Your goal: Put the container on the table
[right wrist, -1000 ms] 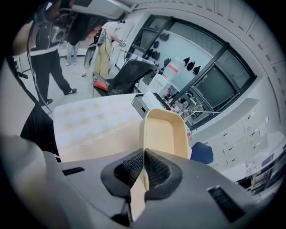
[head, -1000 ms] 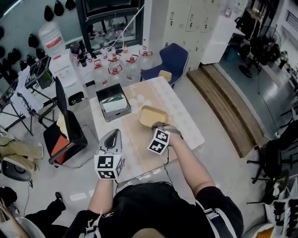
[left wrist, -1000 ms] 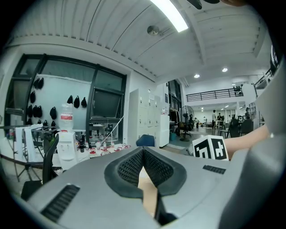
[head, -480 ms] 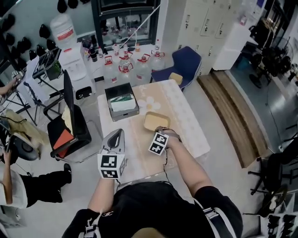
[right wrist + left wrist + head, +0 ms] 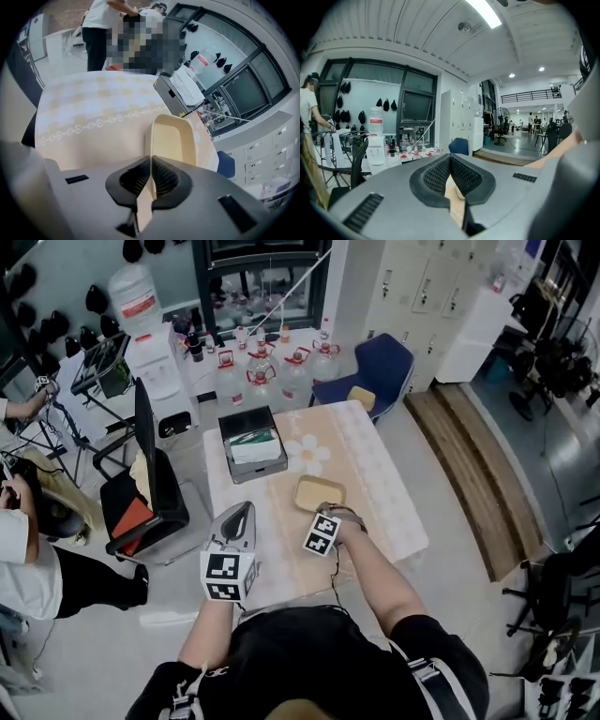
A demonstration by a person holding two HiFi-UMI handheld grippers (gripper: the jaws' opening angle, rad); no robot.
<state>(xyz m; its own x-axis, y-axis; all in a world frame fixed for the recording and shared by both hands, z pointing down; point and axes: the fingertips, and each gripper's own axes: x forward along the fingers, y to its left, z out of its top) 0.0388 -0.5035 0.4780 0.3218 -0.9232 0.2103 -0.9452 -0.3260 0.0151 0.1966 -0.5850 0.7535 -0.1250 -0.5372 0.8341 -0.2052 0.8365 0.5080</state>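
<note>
A shallow cream container is over the middle of the table, which has a beige patterned cloth. My right gripper is shut on the container's near rim. In the right gripper view the thin rim wall runs between the pads, and the container stretches away over the cloth. Whether its base touches the table I cannot tell. My left gripper hovers at the table's near left edge. In the left gripper view its pads meet with nothing between them.
A grey box with papers stands at the table's far left. A black chair is left of the table, and a blue chair is beyond it. Water bottles line the back. A person sits at the far left.
The head view has shifted, and a seated person now shows at the left. My right gripper keeps its hold on the container over the table. The left gripper has barely moved.
</note>
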